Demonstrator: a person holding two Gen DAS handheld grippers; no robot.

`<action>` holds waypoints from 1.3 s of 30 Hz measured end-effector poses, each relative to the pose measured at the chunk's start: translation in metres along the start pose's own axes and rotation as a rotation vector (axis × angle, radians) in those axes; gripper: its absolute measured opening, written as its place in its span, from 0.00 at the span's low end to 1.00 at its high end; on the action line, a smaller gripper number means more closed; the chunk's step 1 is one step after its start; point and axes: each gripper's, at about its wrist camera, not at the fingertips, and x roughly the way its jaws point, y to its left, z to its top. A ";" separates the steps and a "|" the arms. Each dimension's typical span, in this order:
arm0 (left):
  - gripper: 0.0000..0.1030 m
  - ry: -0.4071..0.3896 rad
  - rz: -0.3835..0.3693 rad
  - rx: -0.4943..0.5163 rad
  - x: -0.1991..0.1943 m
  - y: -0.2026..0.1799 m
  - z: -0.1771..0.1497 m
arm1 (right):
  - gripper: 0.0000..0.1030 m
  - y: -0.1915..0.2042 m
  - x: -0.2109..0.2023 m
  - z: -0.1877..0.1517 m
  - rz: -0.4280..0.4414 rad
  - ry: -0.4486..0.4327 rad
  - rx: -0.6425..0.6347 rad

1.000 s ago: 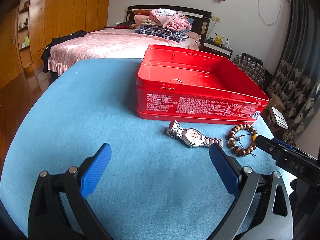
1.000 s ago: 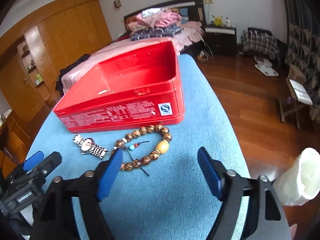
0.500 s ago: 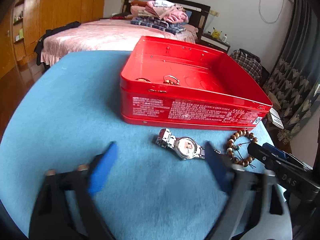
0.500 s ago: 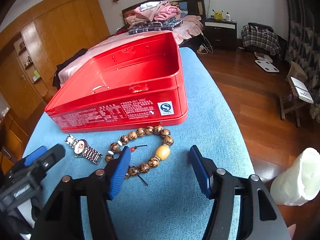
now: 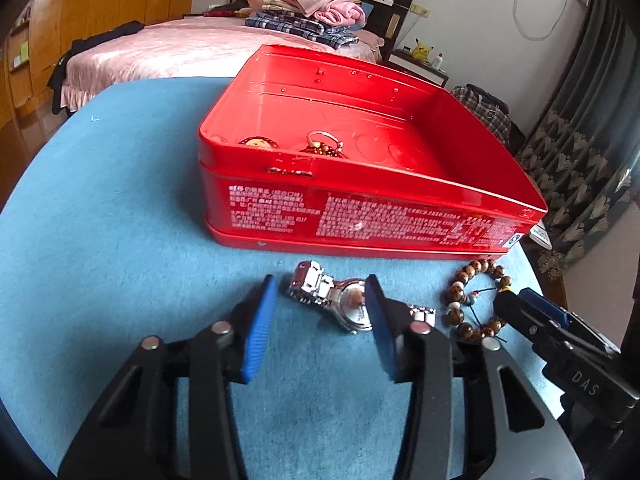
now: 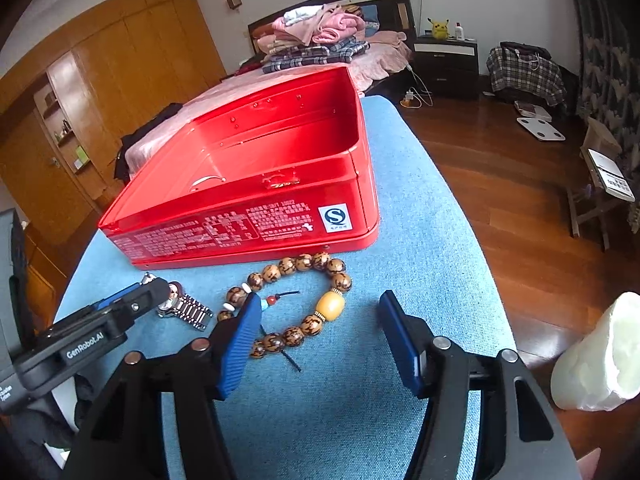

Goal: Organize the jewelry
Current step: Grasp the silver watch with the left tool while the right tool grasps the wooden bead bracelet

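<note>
A silver watch (image 5: 320, 292) lies on the blue tabletop (image 5: 100, 220) just in front of the red tin (image 5: 360, 208). My left gripper (image 5: 319, 280) straddles it. Its jaws are closing with the watch between them, and the pads do not press on it. To the right lies a wooden bead bracelet (image 6: 304, 264) with an amber bead. My right gripper (image 6: 320, 300) stands open over it, the left pad above its left side. A ring and beads (image 5: 324, 144) rest inside the tin. Each view shows a finger of the other gripper beside the watch.
The table's right edge drops to a wooden floor (image 6: 520, 200). A white roll (image 6: 596, 352) shows at the lower right. Behind the tin stands a bed with folded clothes (image 5: 304, 4). Bare blue cloth stretches left of the tin.
My left gripper has come forward and down to the watch and its jaws have narrowed around it. The right gripper narrowed a little over the bracelet, then kept still.
</note>
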 end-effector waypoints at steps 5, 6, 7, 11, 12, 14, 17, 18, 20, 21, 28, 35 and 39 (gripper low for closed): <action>0.19 -0.011 -0.003 0.003 -0.002 -0.003 0.000 | 0.59 0.000 0.000 0.000 -0.001 -0.001 -0.004; 0.15 -0.014 -0.001 -0.002 -0.002 -0.002 -0.001 | 0.59 0.001 0.001 0.000 -0.003 -0.001 -0.006; 0.14 -0.013 -0.005 -0.005 -0.002 -0.002 -0.001 | 0.59 0.001 0.001 0.000 -0.004 -0.001 -0.008; 0.13 -0.029 0.002 0.008 -0.005 -0.005 -0.002 | 0.59 0.003 0.002 0.000 -0.007 0.000 -0.014; 0.12 -0.032 0.012 0.018 -0.006 -0.006 -0.003 | 0.59 0.003 0.002 0.000 -0.006 0.001 -0.013; 0.12 -0.034 0.035 0.030 -0.010 -0.008 -0.005 | 0.59 0.004 0.001 0.000 -0.005 0.001 -0.011; 0.12 -0.037 0.054 0.019 -0.020 -0.006 -0.014 | 0.59 0.004 0.001 0.000 -0.005 0.001 -0.011; 0.12 -0.038 0.055 0.011 -0.023 -0.003 -0.018 | 0.59 0.004 0.001 0.000 -0.006 0.001 -0.011; 0.11 -0.041 0.058 0.000 -0.030 0.000 -0.026 | 0.59 0.004 0.001 0.000 -0.008 0.001 -0.014; 0.11 -0.040 0.058 0.000 -0.032 0.001 -0.030 | 0.59 0.004 0.001 0.000 -0.009 0.001 -0.015; 0.14 0.001 -0.028 0.015 -0.045 -0.007 -0.054 | 0.59 0.005 -0.001 -0.003 -0.012 0.001 -0.017; 0.61 -0.031 0.031 0.014 -0.048 0.000 -0.040 | 0.59 0.006 -0.002 -0.005 -0.014 0.001 -0.019; 0.61 -0.020 0.044 0.023 -0.034 0.000 -0.030 | 0.59 0.005 -0.001 -0.005 -0.012 0.001 -0.017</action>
